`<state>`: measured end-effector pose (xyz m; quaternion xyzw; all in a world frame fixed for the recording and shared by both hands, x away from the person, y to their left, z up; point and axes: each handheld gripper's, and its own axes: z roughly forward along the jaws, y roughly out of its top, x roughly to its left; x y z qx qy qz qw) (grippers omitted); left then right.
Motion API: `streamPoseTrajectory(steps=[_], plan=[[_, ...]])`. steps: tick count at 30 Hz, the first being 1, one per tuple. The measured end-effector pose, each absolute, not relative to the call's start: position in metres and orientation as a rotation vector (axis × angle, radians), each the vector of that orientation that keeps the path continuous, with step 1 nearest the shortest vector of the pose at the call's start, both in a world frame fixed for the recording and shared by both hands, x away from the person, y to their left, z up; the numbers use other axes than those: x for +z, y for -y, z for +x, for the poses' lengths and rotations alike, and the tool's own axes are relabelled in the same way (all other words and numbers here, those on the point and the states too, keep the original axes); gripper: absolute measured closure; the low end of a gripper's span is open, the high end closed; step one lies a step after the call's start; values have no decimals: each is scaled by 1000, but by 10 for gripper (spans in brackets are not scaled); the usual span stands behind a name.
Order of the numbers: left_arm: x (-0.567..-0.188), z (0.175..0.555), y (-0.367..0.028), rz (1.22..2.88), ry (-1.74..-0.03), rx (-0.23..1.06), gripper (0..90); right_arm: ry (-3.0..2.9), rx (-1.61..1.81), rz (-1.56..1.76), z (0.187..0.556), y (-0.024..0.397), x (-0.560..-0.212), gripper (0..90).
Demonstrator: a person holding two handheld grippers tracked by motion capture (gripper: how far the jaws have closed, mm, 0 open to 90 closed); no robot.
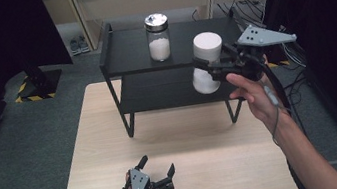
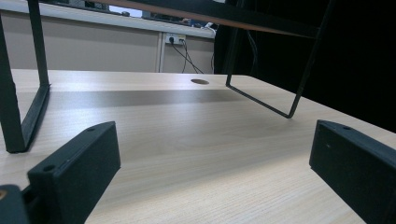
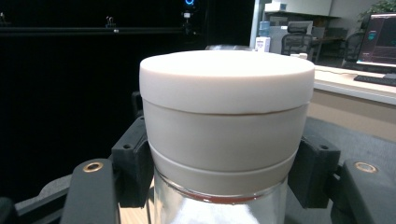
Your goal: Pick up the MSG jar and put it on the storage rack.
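A glass jar with a wide white lid (image 1: 208,61) hangs in the air in front of the black shelf's (image 1: 126,60) right end, level with its top board. My right gripper (image 1: 210,66) is shut on that jar just under the lid; in the right gripper view the white-lidded jar (image 3: 226,116) sits between both jaws, white powder visible in the glass below. A second glass jar with a metal lid (image 1: 158,37), half full of white powder, stands on the shelf's top board. My left gripper (image 1: 157,169) rests open low on the wooden table (image 1: 192,166) near its front edge, jaws wide apart over bare wood.
The black two-level shelf stands on thin metal legs (image 2: 299,74) at the table's far side. A dark round hole (image 2: 200,81) marks the tabletop. Cables (image 1: 243,2) and sockets lie on the floor behind, with black curtains at both sides.
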<state>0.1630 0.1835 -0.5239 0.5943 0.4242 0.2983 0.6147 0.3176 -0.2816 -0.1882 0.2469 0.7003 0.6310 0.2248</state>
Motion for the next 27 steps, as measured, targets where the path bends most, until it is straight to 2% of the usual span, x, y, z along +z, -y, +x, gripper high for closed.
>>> streamPoseTrajectory(steps=[14,27], plan=[[-524,163,-184,1373,-973,689,11,-1908,1727,755,353,260,-162,351],[-524,163,-184,1371,-970,689,11,-1862,1661,814,377,240,-157,350]])
